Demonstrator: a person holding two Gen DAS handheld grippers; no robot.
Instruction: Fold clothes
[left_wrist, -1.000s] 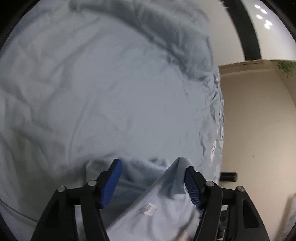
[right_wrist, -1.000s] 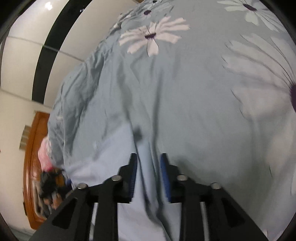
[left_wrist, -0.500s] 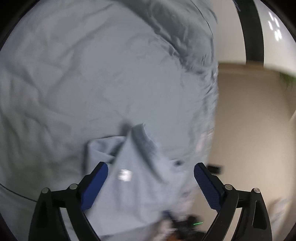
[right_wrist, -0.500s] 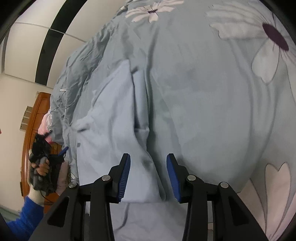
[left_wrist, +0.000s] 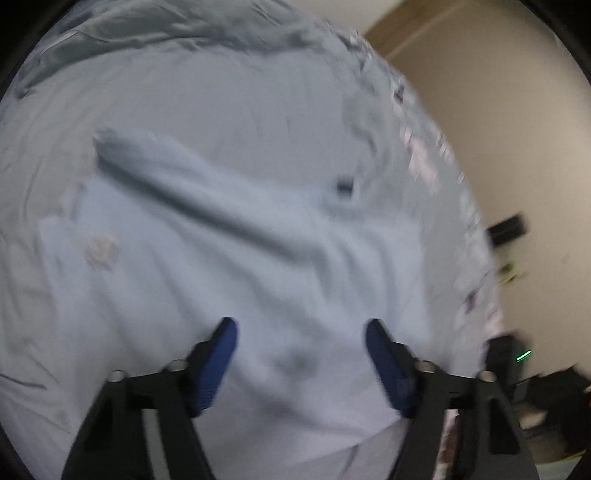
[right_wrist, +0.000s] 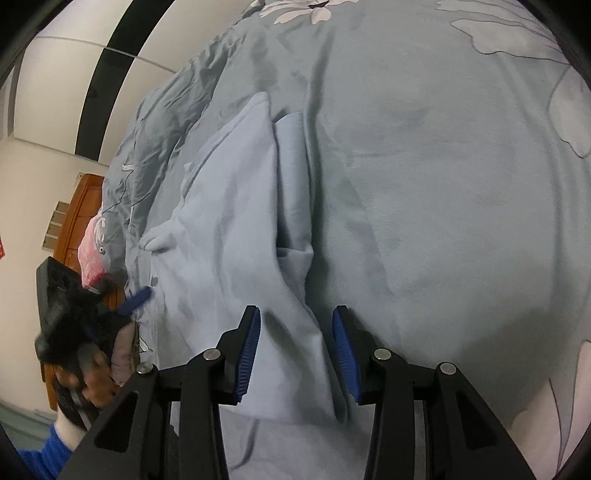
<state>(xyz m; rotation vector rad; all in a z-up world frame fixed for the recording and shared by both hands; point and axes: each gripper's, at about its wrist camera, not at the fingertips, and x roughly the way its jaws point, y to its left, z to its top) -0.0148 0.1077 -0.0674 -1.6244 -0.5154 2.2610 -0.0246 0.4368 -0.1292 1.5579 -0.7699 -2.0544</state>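
A pale blue garment lies spread and creased on the bed, with a long raised fold across it; this view is blurred. My left gripper hovers over the garment, its jaws apart and closing, with cloth below them and nothing pressed. In the right wrist view the garment lies left of centre, one side folded over. My right gripper stands open over the garment's near edge, and a ridge of cloth runs between the pads without being pinched. A blue finger of the left gripper shows at the garment's left edge.
The grey-blue duvet with large white flowers covers the bed. A hand in a blue sleeve holds the left tool. A pink cloth and a wooden cabinet stand left of the bed. The bed edge meets a beige wall.
The left gripper let go of the garment, opened wide, then narrowed while swinging and rolling across it. The right jaws widened from a near-shut hold; the garment now lies on the bed.
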